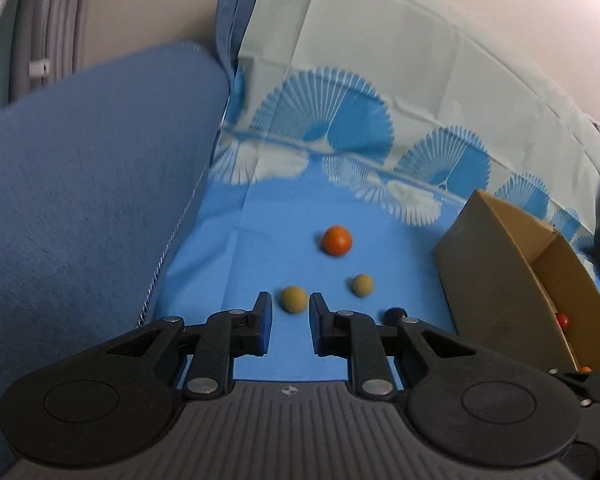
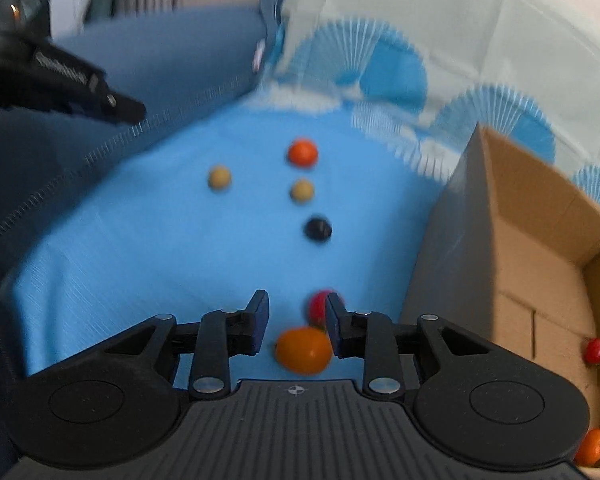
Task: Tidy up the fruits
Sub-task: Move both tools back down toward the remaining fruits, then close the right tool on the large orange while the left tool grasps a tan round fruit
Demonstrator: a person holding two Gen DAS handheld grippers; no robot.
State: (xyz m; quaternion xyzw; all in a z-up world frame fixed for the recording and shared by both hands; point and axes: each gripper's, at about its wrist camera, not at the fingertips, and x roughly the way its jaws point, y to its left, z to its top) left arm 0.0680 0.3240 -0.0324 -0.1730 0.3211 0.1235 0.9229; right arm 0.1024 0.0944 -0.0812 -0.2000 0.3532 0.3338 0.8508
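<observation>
Two grippers hover with parted jaws over fruit scattered on a blue cloth, neither gripping anything: the left gripper (image 1: 290,316) has a tan fruit (image 1: 293,299) just ahead between its jaw tips, while the right gripper (image 2: 296,320) has an orange fruit (image 2: 303,350) low between its jaws and a red fruit (image 2: 318,306) against the right jaw. A clean pick likely calls for centring one fruit between the pads before closing, then carrying it to the cardboard box (image 2: 512,248) on the right.
</observation>
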